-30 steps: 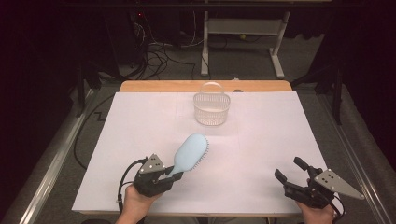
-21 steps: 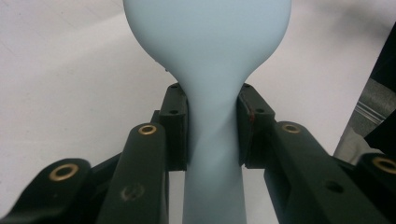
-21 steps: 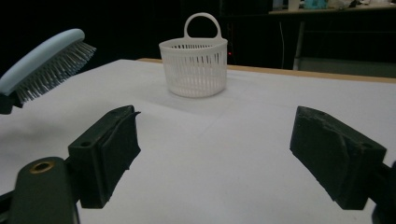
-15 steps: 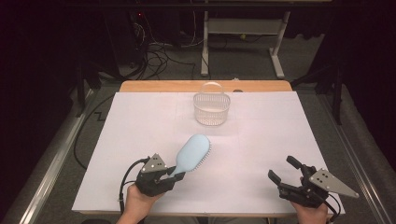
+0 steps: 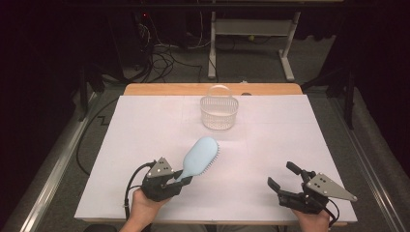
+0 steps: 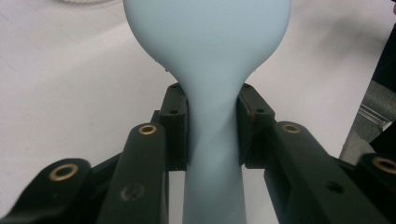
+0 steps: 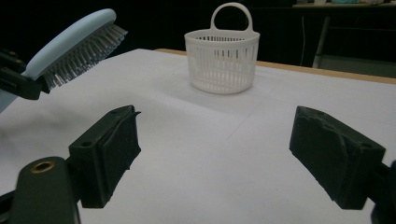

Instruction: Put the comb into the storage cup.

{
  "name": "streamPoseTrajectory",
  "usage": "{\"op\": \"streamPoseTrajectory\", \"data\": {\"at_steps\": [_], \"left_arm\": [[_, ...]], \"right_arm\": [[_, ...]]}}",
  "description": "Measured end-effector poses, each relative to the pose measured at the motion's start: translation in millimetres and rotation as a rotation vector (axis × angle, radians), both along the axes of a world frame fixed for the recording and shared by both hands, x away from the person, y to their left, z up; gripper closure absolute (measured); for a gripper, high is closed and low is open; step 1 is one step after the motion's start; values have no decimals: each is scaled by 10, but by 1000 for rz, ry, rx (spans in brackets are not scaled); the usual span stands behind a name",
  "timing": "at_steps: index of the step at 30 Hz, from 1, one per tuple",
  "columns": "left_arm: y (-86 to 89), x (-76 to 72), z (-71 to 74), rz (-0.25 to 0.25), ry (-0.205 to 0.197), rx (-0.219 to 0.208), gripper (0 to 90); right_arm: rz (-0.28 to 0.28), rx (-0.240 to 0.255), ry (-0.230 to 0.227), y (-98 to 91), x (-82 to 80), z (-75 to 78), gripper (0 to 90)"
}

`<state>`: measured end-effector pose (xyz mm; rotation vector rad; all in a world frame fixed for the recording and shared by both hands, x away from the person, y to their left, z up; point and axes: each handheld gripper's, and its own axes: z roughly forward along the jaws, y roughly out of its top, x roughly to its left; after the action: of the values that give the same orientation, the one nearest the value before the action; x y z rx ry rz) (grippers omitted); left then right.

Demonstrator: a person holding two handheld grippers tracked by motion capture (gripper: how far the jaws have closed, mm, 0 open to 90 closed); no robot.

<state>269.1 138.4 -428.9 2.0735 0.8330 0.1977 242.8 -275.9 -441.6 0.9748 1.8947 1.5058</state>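
A pale blue hairbrush [image 5: 200, 157] is lifted off the white table at the front left, its bristles facing right and down. My left gripper [image 5: 180, 180] is shut on its handle; in the left gripper view both pads clamp the narrow neck of the hairbrush [image 6: 212, 140]. My right gripper [image 5: 285, 175] hovers at the front right, jaws wide apart with nothing between them. In the right gripper view the hairbrush [image 7: 74, 44] hangs at the upper left and a white slatted basket [image 7: 223, 58] stands ahead.
The white basket [image 5: 219, 110] with an upright handle stands at the far middle of the white table cover [image 5: 145, 125]. A wooden table edge [image 5: 169, 89] runs behind it. Cables and a desk frame lie on the dark floor beyond.
My right gripper has slid a little to the left along the table's front edge. The left gripper and the hairbrush have stayed put.
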Motion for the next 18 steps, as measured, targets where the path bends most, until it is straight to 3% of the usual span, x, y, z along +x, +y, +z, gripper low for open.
{"op": "streamPoseTrajectory", "data": {"at_steps": [18], "left_arm": [[-120,-12,15,-30,-14,5,676]], "right_arm": [[103,-32,18,445,45,15,167]]}}
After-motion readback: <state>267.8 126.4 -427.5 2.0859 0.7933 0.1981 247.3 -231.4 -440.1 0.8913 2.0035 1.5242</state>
